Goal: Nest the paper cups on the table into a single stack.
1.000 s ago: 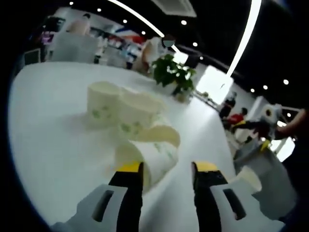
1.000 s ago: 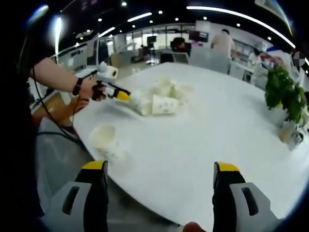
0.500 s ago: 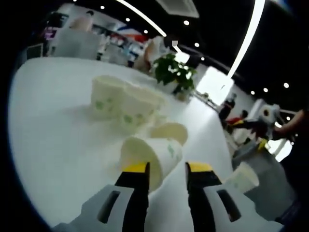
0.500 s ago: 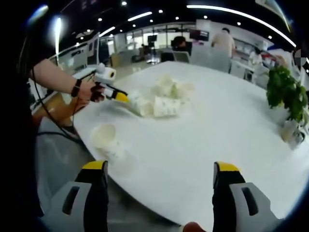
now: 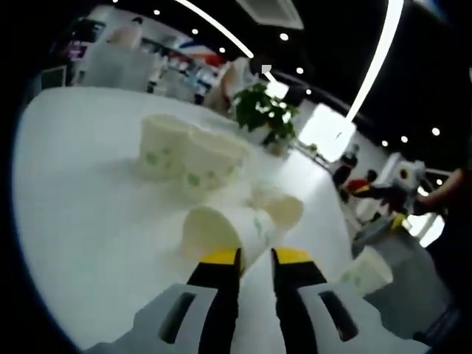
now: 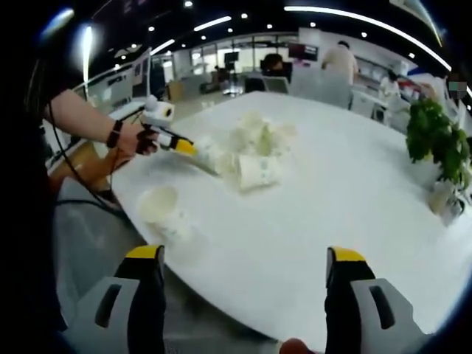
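Left gripper view: cup (image 5: 225,230) between fingers (image 5: 221,259).

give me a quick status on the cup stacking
Left gripper shut on tipped cup. Right gripper open, empty. Cup cluster beyond, lone cup at table edge. Nothing blocking.

No text can be read

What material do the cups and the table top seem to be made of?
The cups look like thin paper: matte cream walls with small green printed marks and a rolled rim; the one in the left claw shows this best. The table has a smooth white top with a soft sheen, perhaps laminate or painted board; the pictures cannot settle which.
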